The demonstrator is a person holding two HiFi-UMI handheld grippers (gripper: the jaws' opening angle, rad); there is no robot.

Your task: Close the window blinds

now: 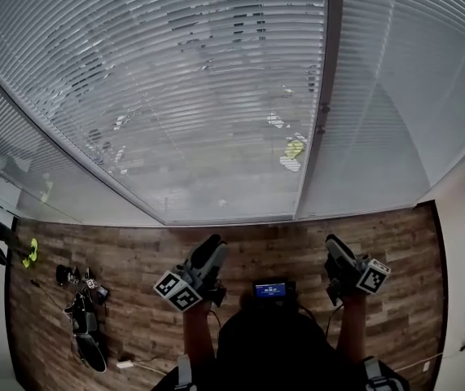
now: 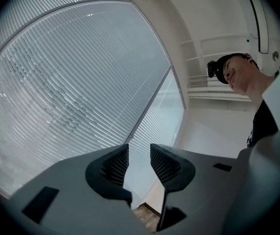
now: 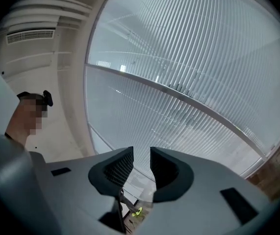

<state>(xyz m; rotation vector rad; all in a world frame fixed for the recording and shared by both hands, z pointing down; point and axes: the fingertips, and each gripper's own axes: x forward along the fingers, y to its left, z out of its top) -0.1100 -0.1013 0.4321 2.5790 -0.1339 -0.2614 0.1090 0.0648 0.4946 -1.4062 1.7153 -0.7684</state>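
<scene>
Wood-plank floor [image 1: 134,251] underfoot, window blinds [image 1: 175,96] straight ahead with outdoors showing through the slats; left gripper [image 1: 210,251] and right gripper [image 1: 335,249] held short of them, jaws apart, empty.

Smooth, faintly glossy blinds [image 1: 175,96] and a matt wood-grain floor [image 1: 256,239].

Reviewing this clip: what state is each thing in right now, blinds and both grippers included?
Wide white slatted blind on the left: lowered, slats partly open, shapes show through.
Narrow white slatted blind on the right: lowered, looks more opaque.
Left gripper: jaws apart, nothing between them, not touching the blinds.
Right gripper: jaws apart, nothing between them.
Small screen at the person's chest: lit blue.
</scene>
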